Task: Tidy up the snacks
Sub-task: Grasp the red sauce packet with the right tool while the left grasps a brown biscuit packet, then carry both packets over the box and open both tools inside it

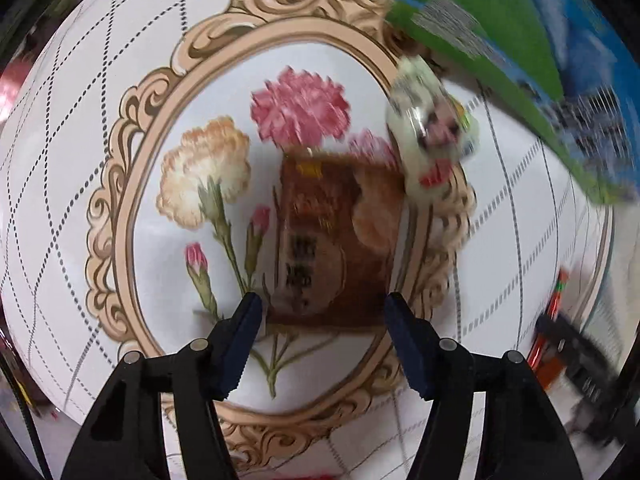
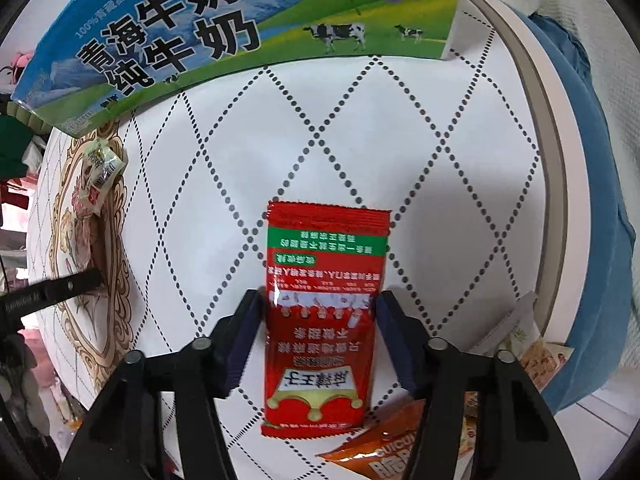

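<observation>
White table (image 2: 400,128) with dotted diamond lines and a printed flower oval carries everything. My right tongs (image 2: 316,314) sit around a red snack packet (image 2: 326,280) that lies flat, print upside down to the camera; both pads are at its edges, so I'm gripping it or very nearly. Orange packet (image 2: 376,446) lies just beside its near corner, and another pale packet (image 2: 532,354) is off to the right near the table rim. Milk carton box (image 2: 224,36) stands at the far side. Small white-green packet (image 2: 100,170) lies near the box on the flower oval. My left tongs (image 1: 322,310) are spread wide, holding nothing, with a brown packet (image 1: 336,240) lying between and just ahead of the tips. Left view is blurred.
</observation>
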Demonstrator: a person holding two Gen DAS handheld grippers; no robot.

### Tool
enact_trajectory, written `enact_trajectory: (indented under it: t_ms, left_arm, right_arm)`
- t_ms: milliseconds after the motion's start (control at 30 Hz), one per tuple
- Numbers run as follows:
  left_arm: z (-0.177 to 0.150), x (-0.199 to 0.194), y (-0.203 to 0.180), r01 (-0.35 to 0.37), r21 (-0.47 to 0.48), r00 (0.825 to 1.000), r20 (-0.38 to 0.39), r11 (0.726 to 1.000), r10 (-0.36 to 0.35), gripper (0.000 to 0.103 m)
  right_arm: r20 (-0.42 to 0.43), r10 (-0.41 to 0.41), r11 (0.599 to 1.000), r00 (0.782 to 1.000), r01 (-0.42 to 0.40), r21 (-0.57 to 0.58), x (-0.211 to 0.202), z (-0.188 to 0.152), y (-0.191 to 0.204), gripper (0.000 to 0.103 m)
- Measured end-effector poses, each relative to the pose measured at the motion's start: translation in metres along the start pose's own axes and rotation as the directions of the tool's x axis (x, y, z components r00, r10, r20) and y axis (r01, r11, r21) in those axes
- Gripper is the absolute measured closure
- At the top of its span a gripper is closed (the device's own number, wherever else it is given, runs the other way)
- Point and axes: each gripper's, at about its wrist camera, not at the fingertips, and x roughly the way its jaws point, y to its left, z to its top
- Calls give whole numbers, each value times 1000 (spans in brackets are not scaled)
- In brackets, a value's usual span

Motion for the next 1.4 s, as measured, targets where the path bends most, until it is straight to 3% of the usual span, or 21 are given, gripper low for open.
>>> enact_trajectory:
  t_ms: [133, 267, 400, 533, 700, 733, 833, 967, 1233, 1400]
  left_arm:
    - [12, 4, -9, -42, -13, 998, 46, 999, 43, 42]
    - [-2, -1, -26, -87, 61, 992, 92, 994, 81, 50]
    - [-44, -1, -40, -60, 147, 998, 44, 987, 54, 50]
    - [-73, 10, -39, -12, 166, 1000, -17, 986, 15, 49]
    - [-59, 19, -22, 46, 57, 998, -33, 997, -45, 46]
    - [-53, 18, -1, 49, 47, 998, -31, 998, -48, 46]
    - [-35, 13, 2, 13, 59, 1000, -10, 998, -12, 46]
    - [-25, 8, -47, -71, 131, 997, 33, 989, 67, 49]
    - [-42, -36, -105, 3, 245, 998, 61, 969, -19, 50]
    - [-24, -96, -137, 57, 279, 987, 130, 959, -97, 50]
  right_arm:
    - [5, -7, 1000, 1000, 7, 9, 9, 5, 9, 34]
    - [16, -22, 999, 1000, 23, -42, 14, 1, 25, 44]
    - [-9, 7, 996, 1000, -8, -89, 15, -5, 41, 45]
    - [-29, 23, 992, 999, -27, -122, 19, -17, 56, 44]
    - [-52, 40, 994, 998, -44, -99, 29, -18, 59, 39]
    - [-55, 36, 994, 998, -42, -102, 30, -20, 61, 39]
    - [-50, 16, 992, 999, -22, -124, 35, -28, 59, 39]
    - [-24, -8, 991, 1000, 5, -133, 39, -35, 66, 46]
    - [30, 43, 984, 999, -37, -176, 5, -40, 71, 53]
    - [101, 89, 982, 991, -71, -175, -35, -19, 69, 53]
